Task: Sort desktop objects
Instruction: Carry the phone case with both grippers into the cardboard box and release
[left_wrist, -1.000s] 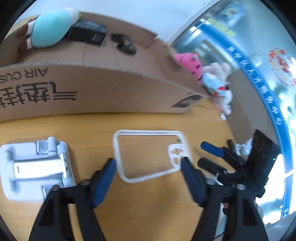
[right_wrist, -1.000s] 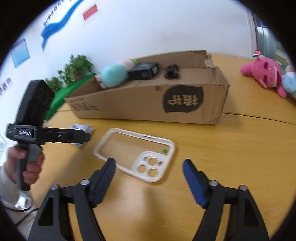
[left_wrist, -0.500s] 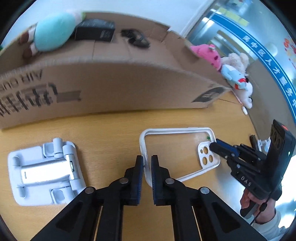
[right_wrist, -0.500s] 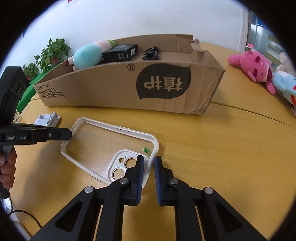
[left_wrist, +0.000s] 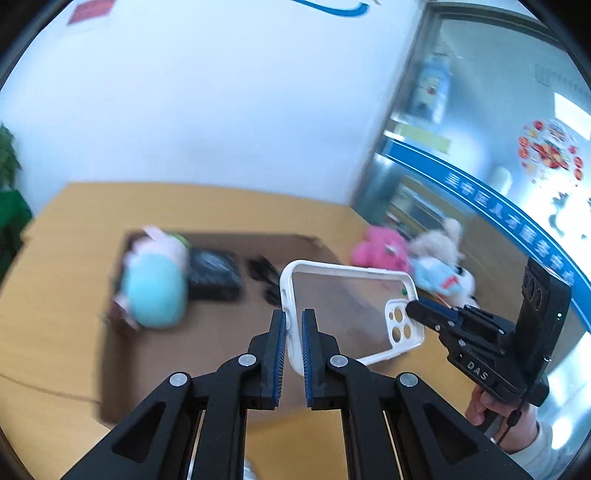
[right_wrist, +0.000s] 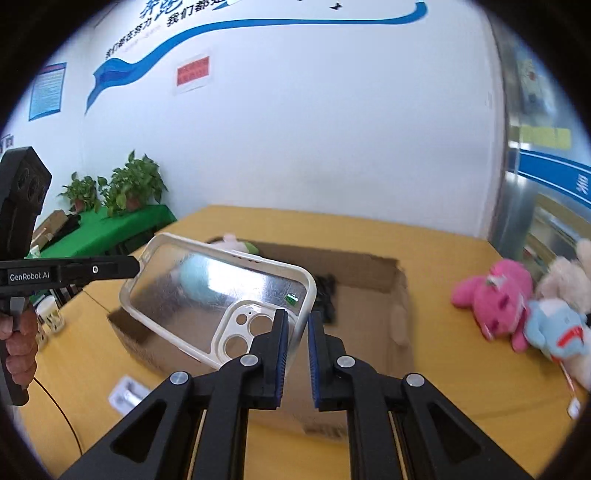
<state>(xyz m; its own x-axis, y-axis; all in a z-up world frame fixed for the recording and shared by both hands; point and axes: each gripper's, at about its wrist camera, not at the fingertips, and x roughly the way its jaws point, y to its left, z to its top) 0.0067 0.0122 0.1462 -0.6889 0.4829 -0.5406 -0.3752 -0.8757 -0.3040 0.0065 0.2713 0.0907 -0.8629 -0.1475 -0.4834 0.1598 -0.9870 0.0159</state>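
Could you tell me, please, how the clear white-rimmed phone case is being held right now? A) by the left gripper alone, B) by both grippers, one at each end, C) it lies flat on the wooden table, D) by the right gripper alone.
B: the clear white-rimmed phone case hangs above the open cardboard box, with the left gripper clamped on its plain end and the right gripper on its camera-cutout end.

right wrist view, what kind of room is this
Probably an office or meeting room: a big wooden table, a notice and blue lettering on the white wall, potted plants on a side table, and a glass partition.
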